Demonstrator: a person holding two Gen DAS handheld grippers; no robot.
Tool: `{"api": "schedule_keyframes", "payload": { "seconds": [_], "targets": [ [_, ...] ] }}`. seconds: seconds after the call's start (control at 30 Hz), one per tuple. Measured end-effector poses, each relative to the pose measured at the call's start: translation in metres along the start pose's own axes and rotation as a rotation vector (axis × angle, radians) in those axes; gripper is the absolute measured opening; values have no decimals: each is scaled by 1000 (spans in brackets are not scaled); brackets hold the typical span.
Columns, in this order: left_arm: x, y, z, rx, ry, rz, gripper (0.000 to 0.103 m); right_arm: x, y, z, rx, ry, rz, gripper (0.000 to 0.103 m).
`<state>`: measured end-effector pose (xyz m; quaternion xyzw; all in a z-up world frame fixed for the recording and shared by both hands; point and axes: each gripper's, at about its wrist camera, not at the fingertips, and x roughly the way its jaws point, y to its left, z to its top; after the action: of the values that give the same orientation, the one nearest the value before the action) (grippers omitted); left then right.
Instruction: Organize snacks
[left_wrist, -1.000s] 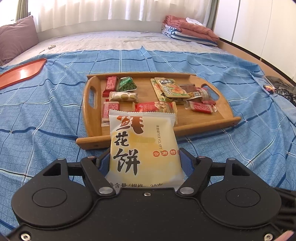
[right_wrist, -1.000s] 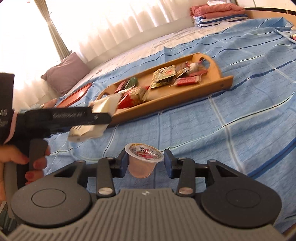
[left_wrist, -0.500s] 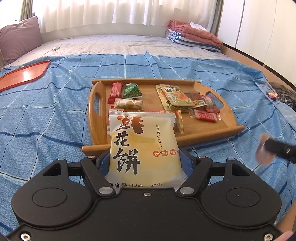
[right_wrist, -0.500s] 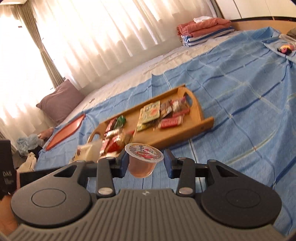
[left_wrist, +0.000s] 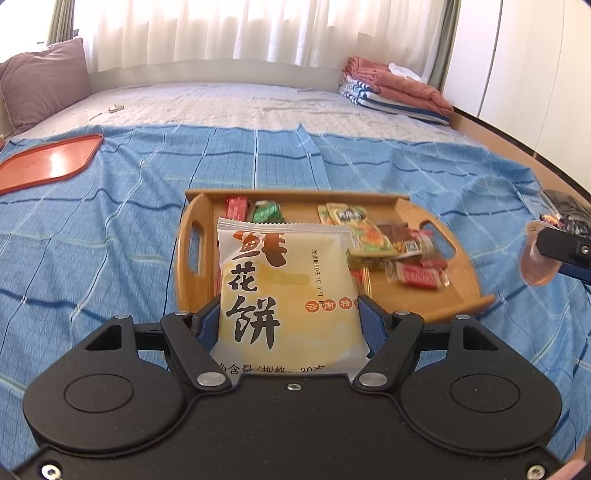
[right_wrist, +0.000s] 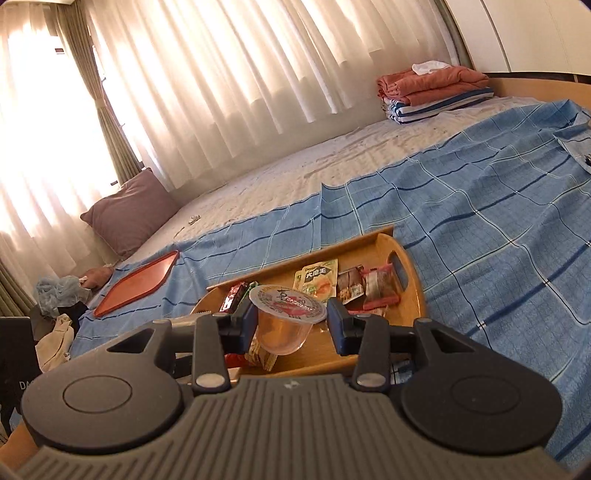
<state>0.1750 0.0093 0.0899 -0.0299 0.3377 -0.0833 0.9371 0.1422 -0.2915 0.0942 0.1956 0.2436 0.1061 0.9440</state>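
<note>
My left gripper (left_wrist: 286, 321) is shut on a yellow-white flower-cake packet (left_wrist: 284, 280), held upright above the near edge of the wooden tray (left_wrist: 463, 284). The tray lies on the blue checked bedspread and holds several snack packets, among them a green one (left_wrist: 267, 213) and a red one (left_wrist: 419, 277). My right gripper (right_wrist: 291, 325) is shut on a clear jelly cup (right_wrist: 286, 321) with a red-printed lid, held above the tray (right_wrist: 415, 295). That cup also shows at the right edge of the left wrist view (left_wrist: 535, 264).
An orange-red tray (left_wrist: 44, 168) lies on the bedspread at far left. A mauve pillow (left_wrist: 40, 83) is at the back left, folded blankets (left_wrist: 399, 88) at the back right. Dark items (left_wrist: 569, 214) lie near the bed's right edge. Clothes (right_wrist: 55, 321) lie left of the bed.
Both grippers rose and drew back a little, holding their snacks. The right gripper with the jelly cup came over the tray and further into the left view.
</note>
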Motion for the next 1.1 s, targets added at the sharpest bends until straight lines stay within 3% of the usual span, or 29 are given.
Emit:
{"api": "schedule_keyframes", "payload": {
  "seconds": [0.47,0.9,1.1],
  "targets": [
    [34,1,29,-10,-22,-3,72,61,-11,20,26,79,-29,45],
    [88,-5,66,30,-34,-27,72,111,-23,50,24,79,-67,45],
    [129,-8,84,-15,25,-28,72,142,-33,63,41,102,-96,45]
  ]
}}
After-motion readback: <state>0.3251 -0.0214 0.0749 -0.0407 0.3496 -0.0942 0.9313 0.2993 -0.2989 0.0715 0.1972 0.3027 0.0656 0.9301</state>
